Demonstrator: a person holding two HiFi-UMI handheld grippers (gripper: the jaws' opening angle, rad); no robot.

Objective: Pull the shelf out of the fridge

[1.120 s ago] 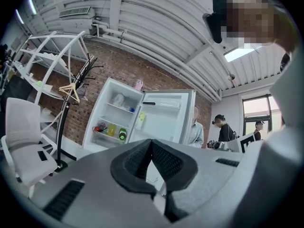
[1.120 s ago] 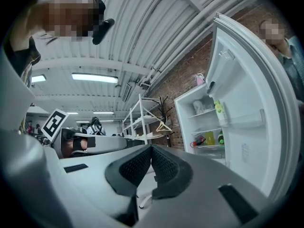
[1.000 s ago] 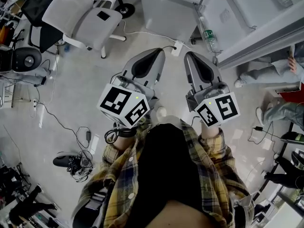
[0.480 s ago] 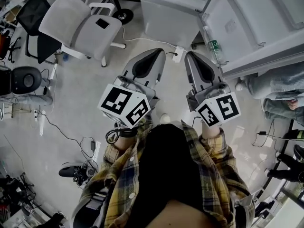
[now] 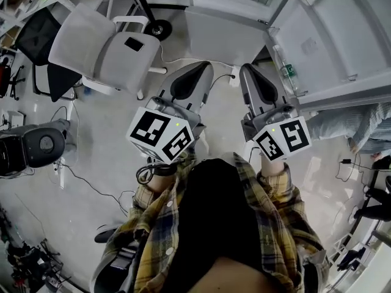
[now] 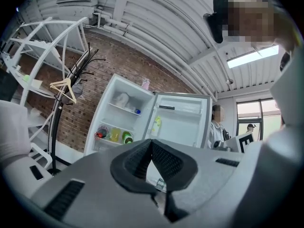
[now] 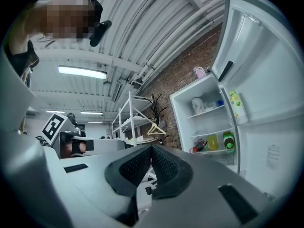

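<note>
Shut tight on nothing, left gripper and right gripper alike, held side by side and pointed toward the fridge, well short of it. Nothing yet done on the task, by the look of it: door already swung wide, shelf seated inside, bottles on the tier below. Left to do: approach, open the jaws, grip the shelf's front edge, draw straight out. Open floor ahead, bounded by the office chair on the left and the door's edge on the right; probably room enough.
</note>
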